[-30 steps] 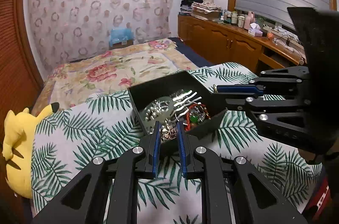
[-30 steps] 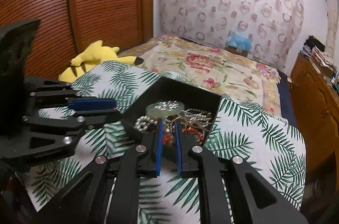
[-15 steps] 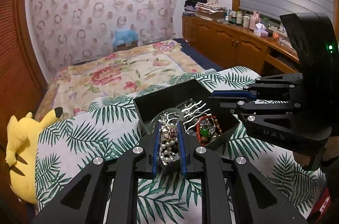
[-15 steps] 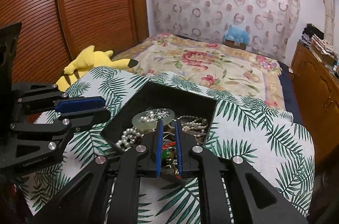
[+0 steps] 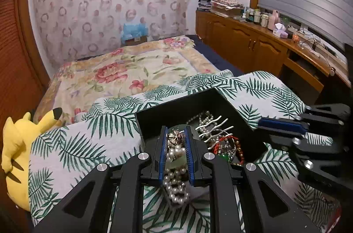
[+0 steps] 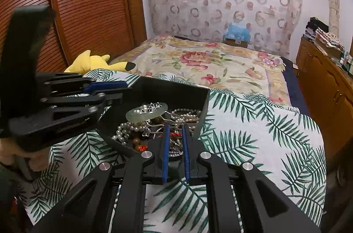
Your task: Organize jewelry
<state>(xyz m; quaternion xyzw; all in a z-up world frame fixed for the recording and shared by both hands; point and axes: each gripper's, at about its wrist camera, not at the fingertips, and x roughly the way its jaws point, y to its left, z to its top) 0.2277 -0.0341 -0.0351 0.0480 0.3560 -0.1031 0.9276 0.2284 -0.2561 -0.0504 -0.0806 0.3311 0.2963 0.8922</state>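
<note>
We hold the left gripper (image 5: 175, 138) with its blue pads (image 5: 162, 151) pressed in on a gold flower clasp (image 5: 176, 137) at the tips, and the pearl strand (image 5: 175, 180) attached to it hangs down between the fingers, ending in a loop just below them. Ahead of the fingertips and slightly to the right sits the black jewelry box (image 5: 176, 108) on the palm-leaf cloth (image 5: 72, 151). Inside it, right of our left fingers, lie white hair combs (image 5: 213, 128) and a red beaded bracelet (image 5: 227, 142). Our right gripper (image 6: 175, 140) has its jaws nearly together over the near edge of the same box (image 6: 176, 89), pinching what looks like a small metallic piece (image 6: 175, 148); we cannot tell exactly what it is. Just beyond its tips and to the left rests a pale green bangle (image 6: 146, 114) on a heap of pearls (image 6: 128, 129). A yellow plush toy (image 6: 97, 62) lies far off to the left.
</note>
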